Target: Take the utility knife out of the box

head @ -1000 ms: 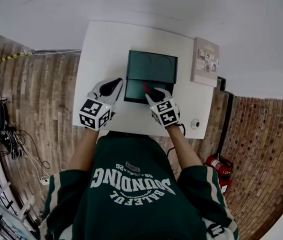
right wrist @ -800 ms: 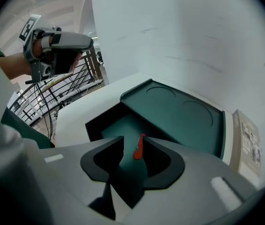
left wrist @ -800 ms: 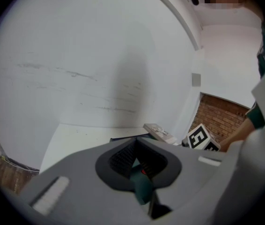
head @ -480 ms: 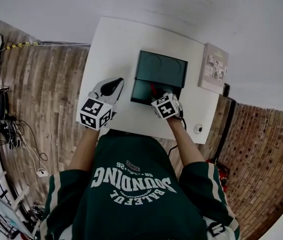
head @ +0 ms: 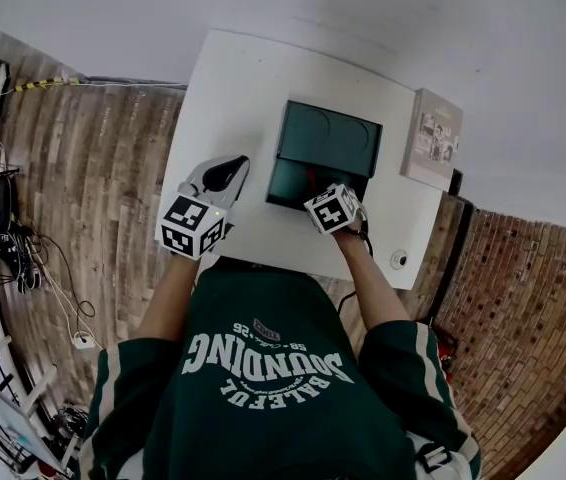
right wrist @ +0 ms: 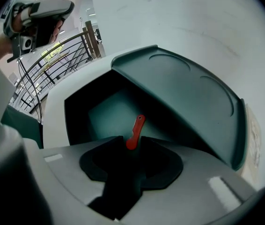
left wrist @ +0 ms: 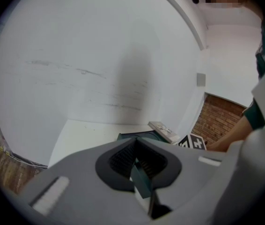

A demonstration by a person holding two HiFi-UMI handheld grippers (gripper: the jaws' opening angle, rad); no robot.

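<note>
A dark green box (head: 293, 182) stands open on the white table (head: 233, 98), its lid (head: 330, 137) laid back. A red utility knife (head: 311, 177) lies on the box floor. My right gripper (head: 316, 190) points steeply down into the box and is open. The knife's near end (right wrist: 131, 143) sits right at the gap between its jaws (right wrist: 130, 148), and no pad visibly presses on it. My left gripper (head: 231, 171) hovers left of the box over the table. Its tips (left wrist: 135, 144) meet with nothing in them; the box (left wrist: 135, 136) shows beyond.
A flat printed book (head: 431, 138) lies at the table's right side, beside the box lid. A small round white object (head: 399, 259) sits near the table's front right corner. Cables (head: 13, 258) lie on the wooden floor to the left. Brick wall stands at right.
My right gripper has sunk into the box and tipped more steeply, its marker cube now over the front wall. The left gripper has shifted only slightly beside the box.
</note>
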